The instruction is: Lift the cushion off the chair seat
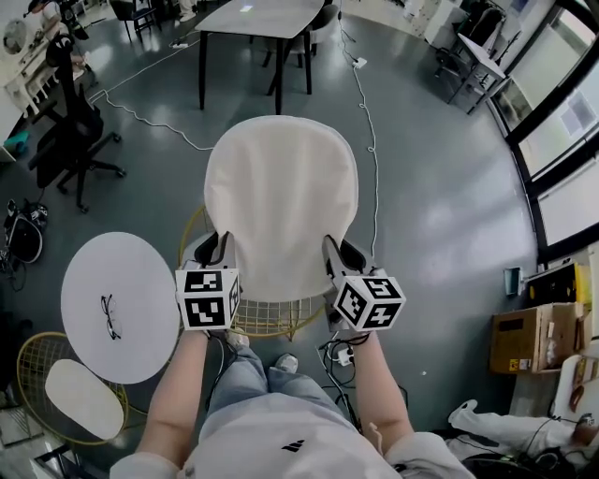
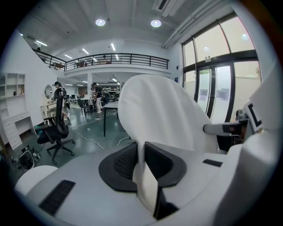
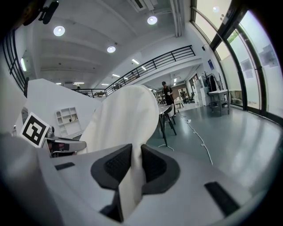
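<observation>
A cream, round-topped cushion [image 1: 279,201] hangs in the air above the gold wire chair [image 1: 271,318], held by its two near corners. My left gripper [image 1: 221,251] is shut on the cushion's left edge, and my right gripper [image 1: 329,257] is shut on its right edge. In the left gripper view the cushion [image 2: 163,114] runs up from between the black pads [image 2: 121,165]. In the right gripper view the cushion [image 3: 121,119] likewise rises from between the pads [image 3: 152,167]. The cushion hides most of the chair seat.
A round white side table [image 1: 117,304] with glasses on it stands left of the chair. A second wire chair with a cushion [image 1: 80,398] is at lower left. A dark table [image 1: 257,23] stands ahead, an office chair [image 1: 70,131] at left, cardboard boxes [image 1: 529,337] at right, cables on the floor.
</observation>
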